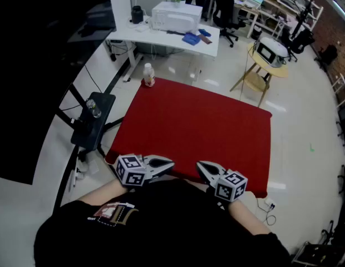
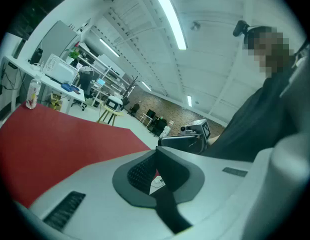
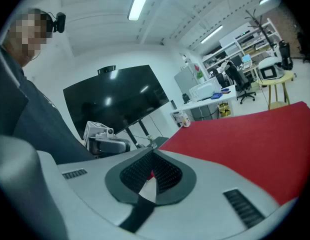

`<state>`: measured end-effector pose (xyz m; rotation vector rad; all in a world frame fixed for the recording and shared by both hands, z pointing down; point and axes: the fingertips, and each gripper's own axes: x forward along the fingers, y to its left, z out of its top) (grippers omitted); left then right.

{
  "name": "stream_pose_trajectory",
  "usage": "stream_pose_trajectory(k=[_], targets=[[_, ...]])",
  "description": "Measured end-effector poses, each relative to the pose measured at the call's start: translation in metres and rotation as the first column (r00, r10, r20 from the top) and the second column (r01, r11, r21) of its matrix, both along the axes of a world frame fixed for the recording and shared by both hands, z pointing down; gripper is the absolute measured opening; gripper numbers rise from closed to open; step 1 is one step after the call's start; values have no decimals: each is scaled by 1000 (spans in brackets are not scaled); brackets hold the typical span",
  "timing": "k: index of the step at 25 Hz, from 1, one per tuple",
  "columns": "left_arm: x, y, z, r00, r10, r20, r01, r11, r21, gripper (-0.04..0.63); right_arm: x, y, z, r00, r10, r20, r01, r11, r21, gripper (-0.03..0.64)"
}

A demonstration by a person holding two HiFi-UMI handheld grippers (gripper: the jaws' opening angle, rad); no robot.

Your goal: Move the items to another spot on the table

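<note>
A red-covered table (image 1: 200,127) fills the middle of the head view. The only item on it is a small bottle with a white cap (image 1: 148,74), upright at the far left corner; it also shows as a bottle (image 2: 31,94) in the left gripper view and a bottle (image 3: 184,119) in the right gripper view. My left gripper (image 1: 170,163) and right gripper (image 1: 199,166) hover at the table's near edge, tips turned toward each other, far from the bottle. Both are shut with nothing between the pads: left gripper (image 2: 156,151), right gripper (image 3: 152,151).
A black side stand (image 1: 94,121) with a small clear container on it stands left of the table. Behind are a white desk (image 1: 161,35) with a printer and a wooden stool (image 1: 261,74) carrying a device. Cables lie on the floor by the table's near right corner.
</note>
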<state>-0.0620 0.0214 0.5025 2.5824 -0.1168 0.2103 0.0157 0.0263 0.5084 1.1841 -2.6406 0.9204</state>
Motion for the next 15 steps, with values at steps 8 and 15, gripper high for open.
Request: stream_pose_trajectory(k=[8,15], targets=[[-49,-54,42,981,-57,184,72,995,-76,-9,-36,-44,47,985,-130,-110,113,982,-151,-5],[-127,-147,58,941,-174,290,197,979,-50,-9,-85,-127,84,948,-241,-209,174,939,-296,-5]])
